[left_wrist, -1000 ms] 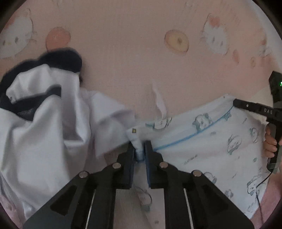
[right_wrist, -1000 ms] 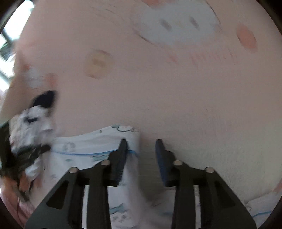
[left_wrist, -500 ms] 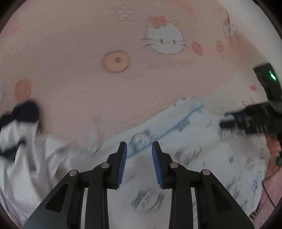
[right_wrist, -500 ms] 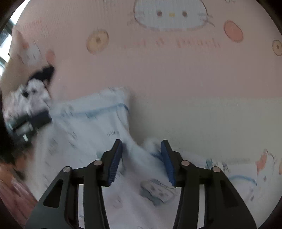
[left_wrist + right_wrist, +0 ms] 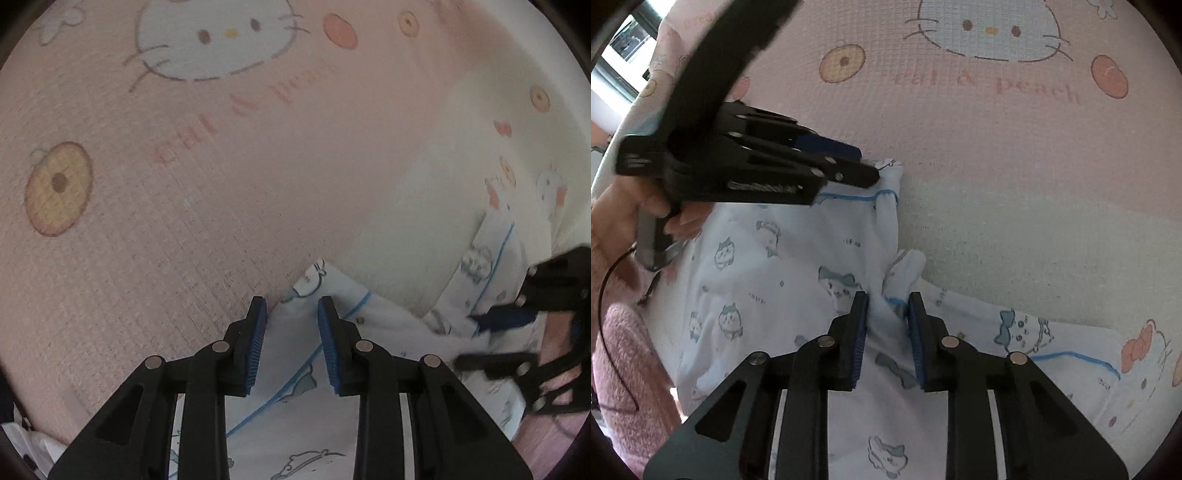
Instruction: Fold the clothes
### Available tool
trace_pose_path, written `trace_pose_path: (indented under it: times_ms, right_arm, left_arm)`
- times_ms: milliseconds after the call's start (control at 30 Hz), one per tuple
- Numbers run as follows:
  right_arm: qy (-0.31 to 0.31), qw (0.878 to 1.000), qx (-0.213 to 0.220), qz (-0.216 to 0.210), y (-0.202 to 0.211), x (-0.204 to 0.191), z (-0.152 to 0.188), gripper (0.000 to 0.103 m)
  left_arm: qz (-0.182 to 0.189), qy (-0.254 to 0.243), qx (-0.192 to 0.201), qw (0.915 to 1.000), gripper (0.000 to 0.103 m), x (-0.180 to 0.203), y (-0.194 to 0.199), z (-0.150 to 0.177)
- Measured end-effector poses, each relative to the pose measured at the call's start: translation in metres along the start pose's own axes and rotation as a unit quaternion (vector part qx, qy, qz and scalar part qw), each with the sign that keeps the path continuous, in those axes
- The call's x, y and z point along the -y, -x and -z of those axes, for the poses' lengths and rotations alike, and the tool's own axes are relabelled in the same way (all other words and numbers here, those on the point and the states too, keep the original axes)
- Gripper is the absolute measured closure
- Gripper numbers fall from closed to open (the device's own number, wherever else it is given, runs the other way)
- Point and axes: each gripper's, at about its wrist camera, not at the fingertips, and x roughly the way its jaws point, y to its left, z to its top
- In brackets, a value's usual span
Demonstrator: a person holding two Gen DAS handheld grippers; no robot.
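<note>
1. Right wrist view: the white printed garment (image 5: 768, 280) lies spread on the pink cartoon sheet (image 5: 997, 155), a ridge of cloth bunched between the right gripper (image 5: 884, 328) pads.
2. Its jaws stand partly apart, brushing that ridge but not clamped on it.
3. The left gripper (image 5: 290, 350) straddles the garment's blue-trimmed corner, jaws apart, nothing pinched.
4. This looks like picking grip points for a fold; next, both need to close on the fabric.
</note>
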Motion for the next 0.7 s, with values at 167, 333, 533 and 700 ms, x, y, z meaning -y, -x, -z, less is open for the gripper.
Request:
trace_pose_path:
  times_ms: [167, 333, 533, 700]
  right_arm:
    - [0.023, 1.0, -0.009, 0.003, 0.013, -0.001, 0.014, 0.087]
    - [0.029, 0.999, -0.01, 0.025, 0.02, -0.004, 0.018, 0.088]
    - [-0.051, 0.995, 0.016, 0.081, 0.025, 0.03, -0.001, 0.072]
    - [-0.04, 0.993, 0.104, 0.036, 0.052, 0.012, -0.019, 0.071]
  left_arm:
    - [0.039, 0.022, 0.017, 0.9988, 0.098, 0.001, 0.01, 0.005]
    - [0.077, 0.119, 0.081, 0.9866, 0.097, -0.02, 0.023, 0.002]
    - [0.01, 0.197, 0.121, 0.9728, 0.064, -0.044, 0.04, 0.025]
    - [-0.062, 0.156, 0.148, 0.9747, 0.064, -0.034, 0.075, 0.085]
